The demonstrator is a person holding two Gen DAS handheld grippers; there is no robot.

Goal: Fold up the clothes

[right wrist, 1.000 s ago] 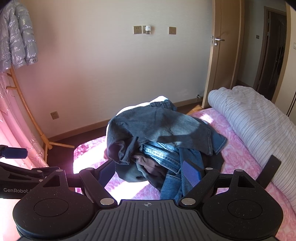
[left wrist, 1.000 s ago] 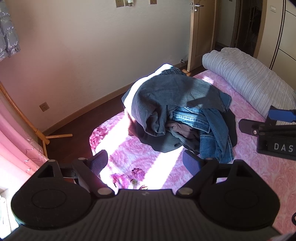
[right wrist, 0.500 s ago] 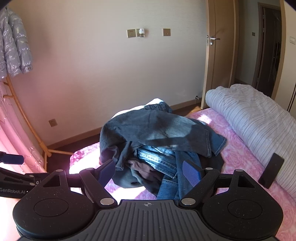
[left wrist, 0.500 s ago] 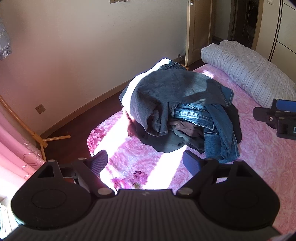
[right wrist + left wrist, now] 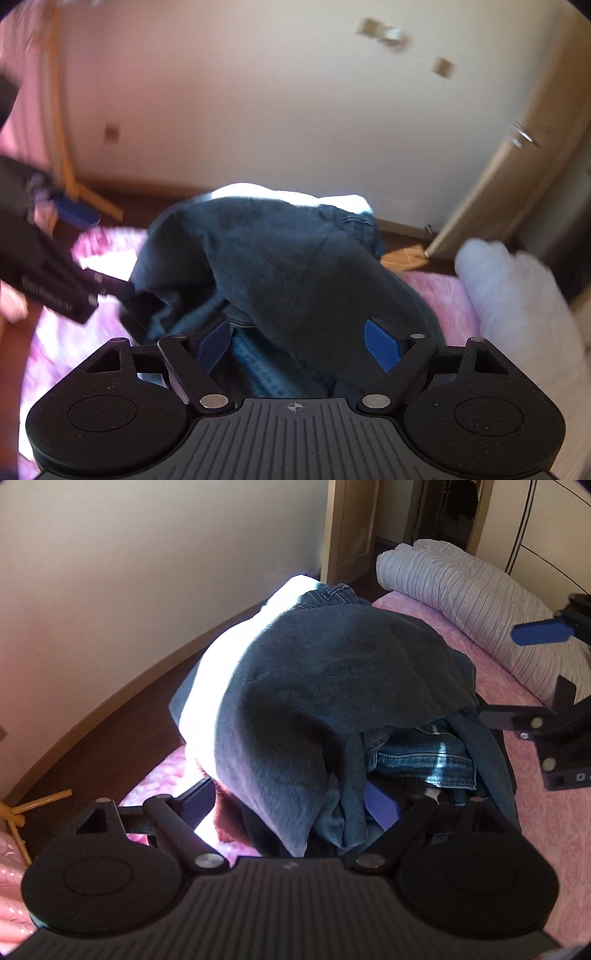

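Observation:
A heap of clothes lies on the pink bed (image 5: 535,834). A dark grey-blue garment (image 5: 332,686) drapes over the top, also in the right wrist view (image 5: 288,266). Blue jeans (image 5: 417,757) lie under it. My left gripper (image 5: 291,808) is open, its fingers either side of the garment's near hanging edge. My right gripper (image 5: 299,343) is open, its fingers astride the garment's near side above the jeans (image 5: 266,369). The right gripper shows in the left wrist view (image 5: 546,716) at the heap's right side. The right wrist view is motion-blurred.
A rolled striped duvet (image 5: 472,598) lies at the bed's far right. A cream wall, wooden skirting and dark floor (image 5: 110,746) lie beyond the bed edge. A wooden door (image 5: 517,177) stands open at right. A bamboo rack foot (image 5: 33,805) is at left.
Both grippers have moved forward and down onto the clothes heap, which now fills both views. The right wrist view has tilted and blurred. Both stay open.

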